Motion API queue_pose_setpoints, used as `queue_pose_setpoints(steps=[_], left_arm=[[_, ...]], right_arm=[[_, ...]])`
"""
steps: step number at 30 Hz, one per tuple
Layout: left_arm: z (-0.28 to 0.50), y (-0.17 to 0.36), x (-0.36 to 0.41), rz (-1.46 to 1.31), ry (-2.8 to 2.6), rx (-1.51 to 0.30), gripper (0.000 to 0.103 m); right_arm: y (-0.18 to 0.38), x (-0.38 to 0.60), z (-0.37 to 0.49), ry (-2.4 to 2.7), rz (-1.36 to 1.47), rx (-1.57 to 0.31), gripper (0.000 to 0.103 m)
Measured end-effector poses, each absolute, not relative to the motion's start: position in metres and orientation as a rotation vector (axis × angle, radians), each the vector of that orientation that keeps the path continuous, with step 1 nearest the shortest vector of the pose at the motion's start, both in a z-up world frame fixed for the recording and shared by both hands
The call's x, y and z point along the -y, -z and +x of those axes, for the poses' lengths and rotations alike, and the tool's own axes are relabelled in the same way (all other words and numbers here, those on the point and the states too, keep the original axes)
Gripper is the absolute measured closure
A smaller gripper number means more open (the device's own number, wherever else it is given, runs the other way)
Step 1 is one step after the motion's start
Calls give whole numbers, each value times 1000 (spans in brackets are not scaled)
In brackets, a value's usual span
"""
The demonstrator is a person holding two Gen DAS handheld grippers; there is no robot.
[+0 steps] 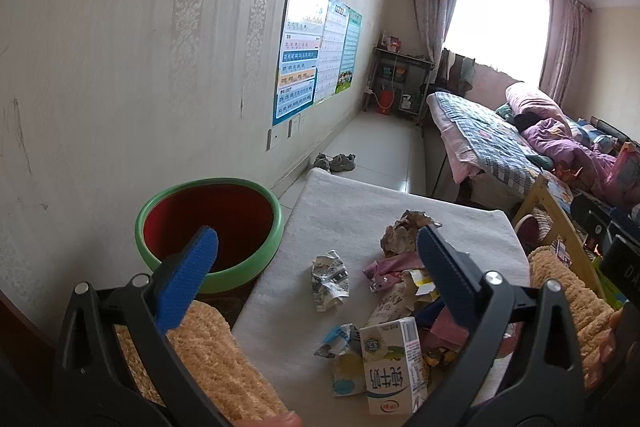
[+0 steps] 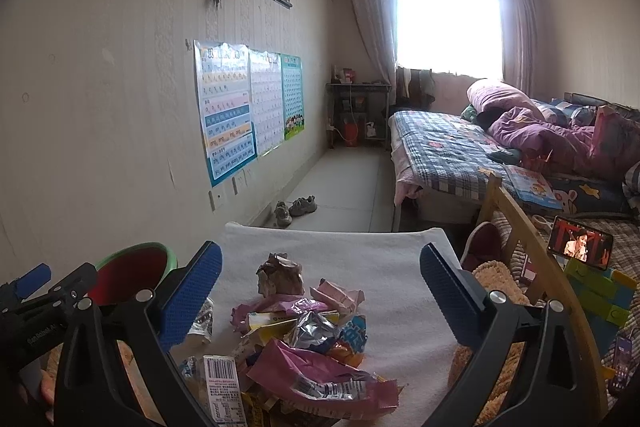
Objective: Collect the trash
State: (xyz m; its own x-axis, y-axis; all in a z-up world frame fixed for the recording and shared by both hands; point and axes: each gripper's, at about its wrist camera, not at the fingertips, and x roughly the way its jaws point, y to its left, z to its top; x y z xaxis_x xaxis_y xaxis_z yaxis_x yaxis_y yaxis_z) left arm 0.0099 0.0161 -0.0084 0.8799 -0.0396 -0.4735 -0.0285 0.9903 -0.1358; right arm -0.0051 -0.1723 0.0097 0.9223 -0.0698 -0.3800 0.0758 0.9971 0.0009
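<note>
Crinkly foil wrappers point(image 2: 320, 367) and a stiff milk carton point(image 1: 394, 367) lie heaped at the desk's point(image 1: 360, 211) near edge, beside the red bin point(image 1: 208, 227) at its left. Everything looks feather-light and slippery, so I'd pinch a bunched fold, not a flat face. Both my left hand-held gripper point(image 1: 316, 259) and right hand-held gripper point(image 2: 320, 279) hang spread and empty.

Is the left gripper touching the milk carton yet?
Apart. In the left wrist view the left gripper is wide open, and the milk carton lies low between its arms with bare cloth showing around the fingertips.

Bright window point(image 2: 448, 23) beyond bed point(image 2: 448, 151), postered wall point(image 2: 120, 87).
</note>
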Motion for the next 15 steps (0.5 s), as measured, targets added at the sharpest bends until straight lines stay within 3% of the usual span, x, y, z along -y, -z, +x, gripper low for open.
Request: queue_pose_setpoints(steps=[15], left_arm=[[10,11,-17,-140,4,-499,5]], right_arm=[[-7,177,-2,75,23,-408,7]])
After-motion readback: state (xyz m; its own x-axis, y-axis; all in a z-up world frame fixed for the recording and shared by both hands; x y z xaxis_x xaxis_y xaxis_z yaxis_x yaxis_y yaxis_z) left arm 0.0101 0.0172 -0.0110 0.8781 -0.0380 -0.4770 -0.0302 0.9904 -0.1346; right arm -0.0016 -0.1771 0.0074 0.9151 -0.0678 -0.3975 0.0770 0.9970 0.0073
